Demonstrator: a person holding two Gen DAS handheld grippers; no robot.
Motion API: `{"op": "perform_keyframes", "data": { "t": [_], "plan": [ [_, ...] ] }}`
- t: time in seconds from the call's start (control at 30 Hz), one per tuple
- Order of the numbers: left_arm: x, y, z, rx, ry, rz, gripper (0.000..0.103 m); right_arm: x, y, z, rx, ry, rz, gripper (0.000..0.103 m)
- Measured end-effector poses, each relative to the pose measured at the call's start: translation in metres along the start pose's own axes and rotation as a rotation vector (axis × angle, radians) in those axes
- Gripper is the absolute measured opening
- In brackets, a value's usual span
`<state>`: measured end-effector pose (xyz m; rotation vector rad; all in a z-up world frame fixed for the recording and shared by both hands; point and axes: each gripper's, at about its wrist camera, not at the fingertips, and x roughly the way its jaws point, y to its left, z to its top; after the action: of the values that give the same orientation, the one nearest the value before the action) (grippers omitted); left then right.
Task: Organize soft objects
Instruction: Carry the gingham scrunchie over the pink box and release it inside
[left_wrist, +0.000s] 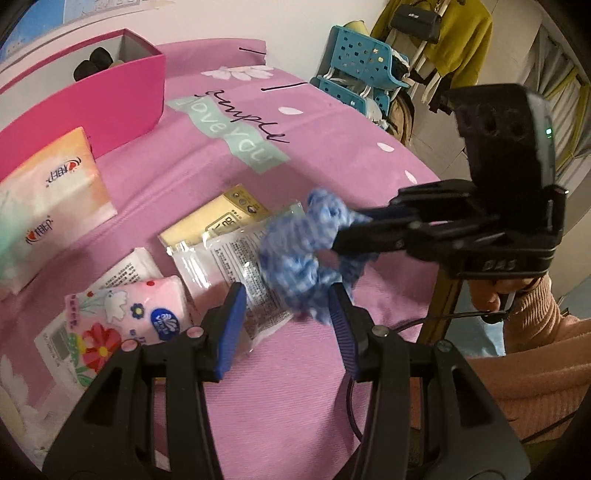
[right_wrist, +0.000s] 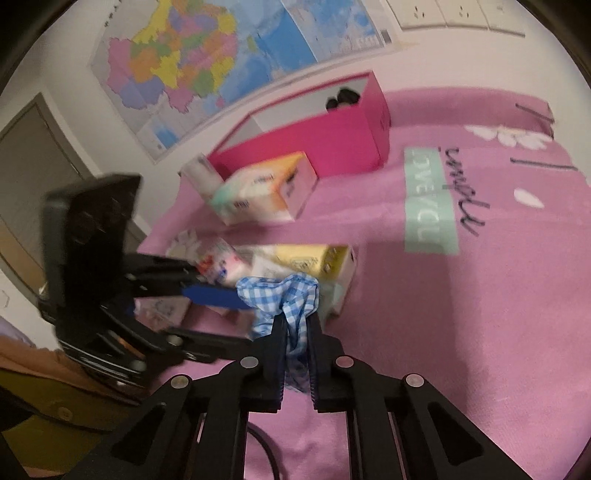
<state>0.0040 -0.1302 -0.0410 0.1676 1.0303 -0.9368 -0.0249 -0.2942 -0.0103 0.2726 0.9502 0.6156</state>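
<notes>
Left of pink box: big tissue pack (left_wrist: 55, 195), resting against the pink box (left_wrist: 92, 107) front wall; soft, bulky, light.
nearer than pink box, low left: floral tissue packet (left_wrist: 122, 314), squashy, slick wrap; take across the short sides.
clear sachets: flat sachets (left_wrist: 236, 266) beside a yellow packet (left_wrist: 214, 221), well in front of the pink box; film slippery, pinch an edge.
left gripper (left_wrist: 286, 314): jaws apart, nothing pressed between the pads; blue pads either side of the cloth's lower part.
blue checked cloth (right_wrist: 291, 302): right of the pink box, lifted above the sachets; limp, very light, won't slip much; bunched fold is the best hold.
right gripper (right_wrist: 297, 332): clamped tight on a fold of the cloth.
pink box content: dark soft items (right_wrist: 343, 98) inside; likely drop spot.
</notes>
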Motion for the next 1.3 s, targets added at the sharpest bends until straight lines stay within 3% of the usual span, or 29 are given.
{"op": "perform_keyframes", "data": {
  "t": [0.3,0.5,0.63,0.9,1.3],
  "plan": [
    [-0.024,0.009,0.012,-0.032,-0.076,-0.05,0.048,-0.018,0.036,0.042,-0.122,-0.094,0.056,0.009],
    [-0.058,0.025,0.029,-0.053,-0.178,-0.011,0.048,-0.015,0.058,0.084,-0.2,-0.156,0.094,0.009],
    [-0.081,0.04,0.043,-0.07,-0.243,0.054,0.045,-0.003,0.059,0.112,-0.209,-0.175,0.115,0.009],
    [-0.104,0.085,0.077,-0.132,-0.289,0.187,0.041,0.035,0.058,0.173,-0.165,-0.188,0.161,0.01],
    [-0.094,0.158,0.117,-0.27,-0.256,0.356,0.038,0.113,0.038,0.233,-0.081,-0.141,0.143,0.01]
  ]
}}
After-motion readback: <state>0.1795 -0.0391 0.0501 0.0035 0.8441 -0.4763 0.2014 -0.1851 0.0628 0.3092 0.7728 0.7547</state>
